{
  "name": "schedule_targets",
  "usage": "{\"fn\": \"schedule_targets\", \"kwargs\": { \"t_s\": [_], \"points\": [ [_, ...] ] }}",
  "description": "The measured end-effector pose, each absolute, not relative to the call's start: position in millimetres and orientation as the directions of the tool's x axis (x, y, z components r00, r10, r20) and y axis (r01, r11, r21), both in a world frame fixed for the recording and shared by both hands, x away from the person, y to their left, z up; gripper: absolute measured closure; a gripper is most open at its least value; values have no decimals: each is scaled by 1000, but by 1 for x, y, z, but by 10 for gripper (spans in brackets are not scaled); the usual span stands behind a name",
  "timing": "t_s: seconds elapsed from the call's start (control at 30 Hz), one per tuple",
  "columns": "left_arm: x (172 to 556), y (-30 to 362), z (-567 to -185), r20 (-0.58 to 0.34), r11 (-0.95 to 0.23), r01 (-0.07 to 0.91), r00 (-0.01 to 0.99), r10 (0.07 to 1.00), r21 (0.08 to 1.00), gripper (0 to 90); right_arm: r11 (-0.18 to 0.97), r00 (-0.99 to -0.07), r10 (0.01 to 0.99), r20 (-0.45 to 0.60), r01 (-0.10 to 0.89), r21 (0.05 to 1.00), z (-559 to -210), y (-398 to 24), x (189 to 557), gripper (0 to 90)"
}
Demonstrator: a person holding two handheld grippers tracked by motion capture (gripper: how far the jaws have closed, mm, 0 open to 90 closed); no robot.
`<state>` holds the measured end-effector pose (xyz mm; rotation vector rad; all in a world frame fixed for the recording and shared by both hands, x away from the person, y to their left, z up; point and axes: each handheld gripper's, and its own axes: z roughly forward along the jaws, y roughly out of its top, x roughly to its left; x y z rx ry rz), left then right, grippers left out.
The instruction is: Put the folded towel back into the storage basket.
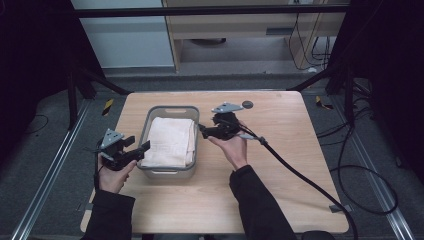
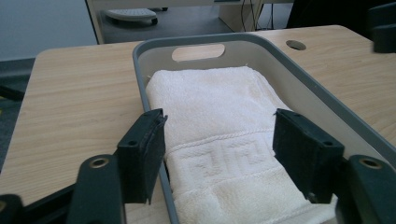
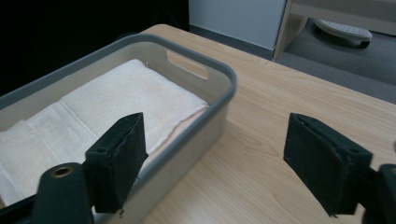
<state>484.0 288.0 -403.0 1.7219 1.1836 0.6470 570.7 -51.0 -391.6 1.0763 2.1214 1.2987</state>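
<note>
A grey plastic basket (image 1: pixel 170 108) stands left of centre on the wooden table (image 1: pixel 280 150), and a folded white towel (image 1: pixel 170 141) lies flat inside it. My left gripper (image 1: pixel 138 145) hovers at the basket's near left corner, open. In the left gripper view its jaws (image 2: pixel 218 126) stand wide apart above the towel's (image 2: pixel 210 98) patterned end and the basket's rim (image 2: pixel 299 74), holding nothing. My right gripper (image 1: pixel 206 127) is just right of the basket, open and pointing toward it. In the right gripper view one of its jaws (image 3: pixel 215 140) is over the basket wall (image 3: pixel 219 74) and the other over bare table; the towel (image 3: pixel 121 98) lies beyond.
A round cable hole (image 1: pixel 247 104) sits near the table's far edge. A thick black cable (image 1: pixel 300 175) trails from the right gripper across the table's right half to the floor. Metal rails run along the floor on both sides of the table.
</note>
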Motion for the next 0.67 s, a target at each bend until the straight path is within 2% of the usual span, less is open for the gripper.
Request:
{"fn": "schedule_targets", "kwargs": {
  "t_s": [0.07,0.4,0.43,0.5,0.63,0.67],
  "points": [
    [481,290,-403,-73,-114,417,407,910,902,287,239,-607,792,62,402,884,-389,-69,564,154],
    [467,303,-405,-75,-84,372,394,916,925,223,174,-533,843,67,389,905,-401,-168,519,121],
    [467,303,-405,-75,-84,372,394,916,925,220,174,-533,843,67,389,905,-401,-168,519,121],
    [462,308,-406,-71,-82,355,396,915,931,219,141,-499,863,81,391,909,-412,-196,506,138],
    [456,317,-411,-36,-98,329,378,925,939,223,110,-475,874,99,393,913,-424,-222,493,192],
    [454,321,-413,-34,-94,327,365,930,940,231,106,-458,884,99,402,909,-432,-237,484,241]
  ]
}}
